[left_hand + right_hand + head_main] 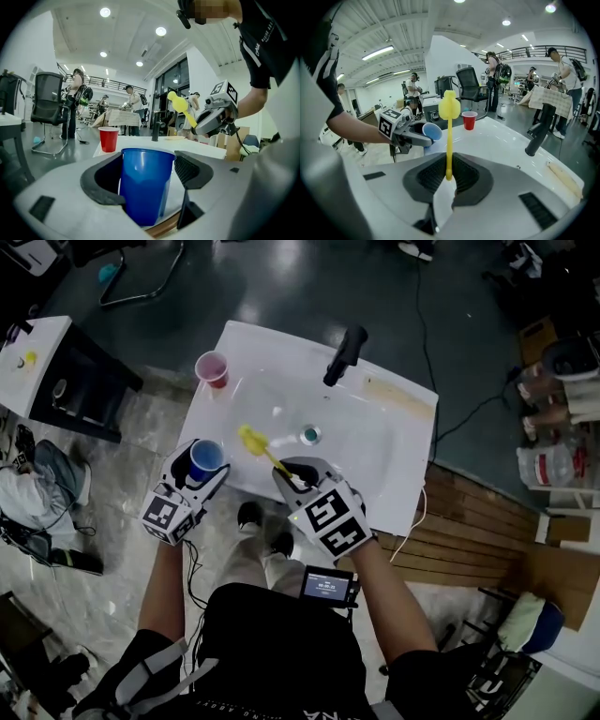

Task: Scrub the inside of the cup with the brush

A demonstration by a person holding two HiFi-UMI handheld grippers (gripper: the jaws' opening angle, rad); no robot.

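The left gripper (pixel 146 180) has its dark fingers (pixel 190 171) clamped on either side of a blue cup (pixel 145 187), which stands upright between them with its mouth open upward. The right gripper (pixel 449 177) has its fingers (pixel 466 177) pressed together on the lower end of a yellow brush (pixel 449 136), whose knobby head rises straight out from them.

In the head view the cup sits left of centre, at the near left corner of the white sink (pixel 384 460). The brush slants toward the upper left over the basin, its head near the cup's rim but outside it and not touching. A drain (pixel 310 434) lies in the middle of the basin. A red cup (pixel 213 367) stands at the sink's far left corner, and a black faucet (pixel 345 354) rises at the far edge.
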